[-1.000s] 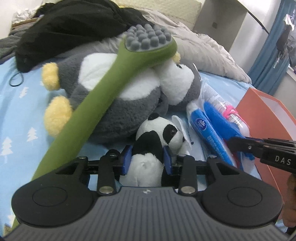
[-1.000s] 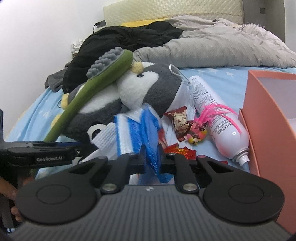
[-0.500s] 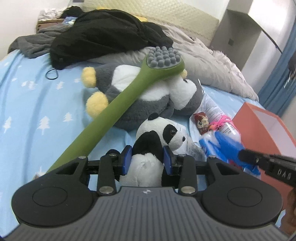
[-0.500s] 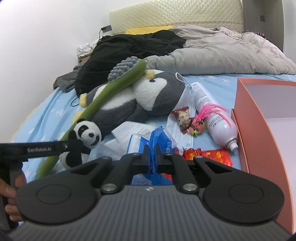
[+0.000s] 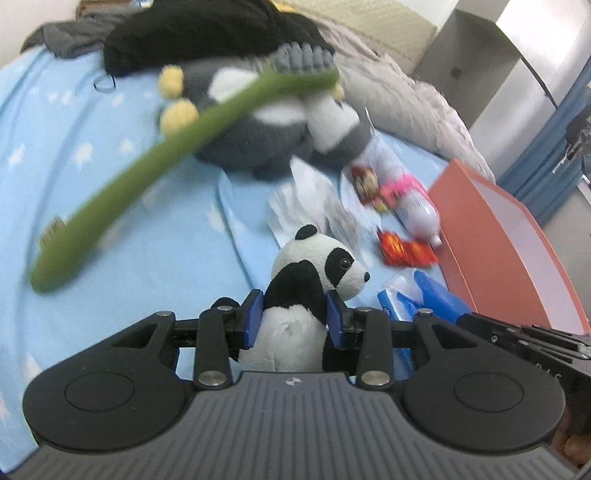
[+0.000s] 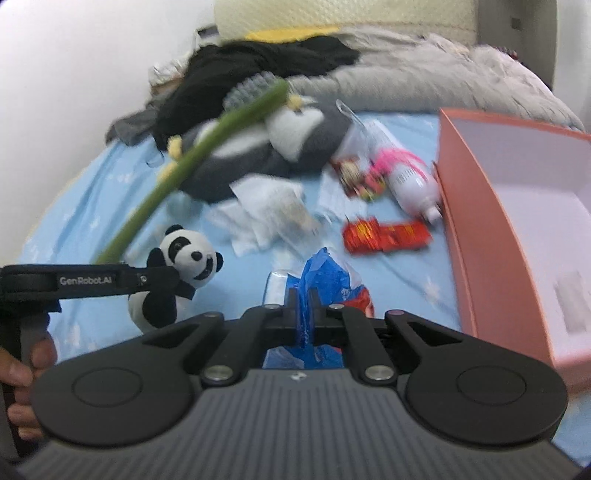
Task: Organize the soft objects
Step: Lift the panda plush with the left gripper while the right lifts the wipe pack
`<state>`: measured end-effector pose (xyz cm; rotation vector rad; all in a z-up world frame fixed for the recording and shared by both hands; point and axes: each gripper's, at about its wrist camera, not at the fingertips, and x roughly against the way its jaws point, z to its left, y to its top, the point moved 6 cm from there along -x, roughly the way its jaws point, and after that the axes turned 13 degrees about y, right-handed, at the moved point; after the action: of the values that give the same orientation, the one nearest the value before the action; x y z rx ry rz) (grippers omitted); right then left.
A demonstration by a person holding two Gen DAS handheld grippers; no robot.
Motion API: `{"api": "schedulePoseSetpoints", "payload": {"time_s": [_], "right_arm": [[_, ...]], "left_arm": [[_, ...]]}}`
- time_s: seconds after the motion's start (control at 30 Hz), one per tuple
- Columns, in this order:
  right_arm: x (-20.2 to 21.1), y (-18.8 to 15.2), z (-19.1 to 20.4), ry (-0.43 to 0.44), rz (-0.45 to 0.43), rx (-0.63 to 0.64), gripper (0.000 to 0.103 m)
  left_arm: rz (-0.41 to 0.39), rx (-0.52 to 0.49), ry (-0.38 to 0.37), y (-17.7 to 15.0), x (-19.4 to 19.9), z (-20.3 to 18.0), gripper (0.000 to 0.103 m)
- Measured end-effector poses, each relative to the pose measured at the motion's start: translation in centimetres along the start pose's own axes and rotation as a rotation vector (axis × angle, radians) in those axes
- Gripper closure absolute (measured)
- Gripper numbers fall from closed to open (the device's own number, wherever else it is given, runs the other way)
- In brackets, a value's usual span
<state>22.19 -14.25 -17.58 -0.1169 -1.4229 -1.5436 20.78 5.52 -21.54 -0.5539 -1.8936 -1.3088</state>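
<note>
My left gripper (image 5: 294, 314) is shut on a small panda plush (image 5: 314, 273) and holds it above the blue bedsheet; the panda also shows in the right wrist view (image 6: 177, 273). My right gripper (image 6: 303, 306) is shut on a blue and clear plastic packet (image 6: 325, 280), lifted off the bed; it also shows in the left wrist view (image 5: 417, 299). A big grey penguin plush (image 5: 266, 122) lies further back with a green long-handled brush (image 5: 166, 155) leaning on it. An open salmon box (image 6: 517, 206) stands at the right.
A white spray bottle (image 6: 406, 177) with pink tufts, red snack packets (image 6: 388, 234), white wrappers (image 6: 266, 206) and a face mask lie on the sheet. Black clothes (image 5: 207, 33) and a grey duvet (image 6: 424, 81) are piled at the back.
Both grippers have lifted and pulled back from the pile with their loads. The panda and the blue packet are now farther from the penguin and nearer the salmon box.
</note>
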Motion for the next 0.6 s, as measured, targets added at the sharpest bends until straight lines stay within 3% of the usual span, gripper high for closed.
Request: {"api": "schedulePoseSetpoints", "payload": {"time_s": [0.13,0.3,0.37,0.43,0.6], "right_arm": [[0.3,-2.0,-0.8,-0.015,0.048,-0.034,0.094],[0.1,-2.8,-2.2,-0.013,0.054,-0.119,0.089],[-0.1,-2.7,-2.5,-0.027,0.05,-0.13,0.066],[-0.4,-2.7,-2.7,-0.031,0.044,-0.137,0.053],[-1.6,-2.9,-2.9,-0.022,0.048,-0.128,0.055]], "left_arm": [[0.053,-0.05,-0.02,-1.6,-0.6,-0.9,0.06],[0.063,-0.153,-0.031,-1.6,-1.2,-1.6,0.056],[0.064,-0.193,-0.047,-1.5,-1.3,-1.9,0.052],[0.064,-0.23,-0.057,-1.3,-1.5,-2.1,0.051],[0.058,-0.273,-0.058,-1.4,-2.0,-2.4,0.051]]}}
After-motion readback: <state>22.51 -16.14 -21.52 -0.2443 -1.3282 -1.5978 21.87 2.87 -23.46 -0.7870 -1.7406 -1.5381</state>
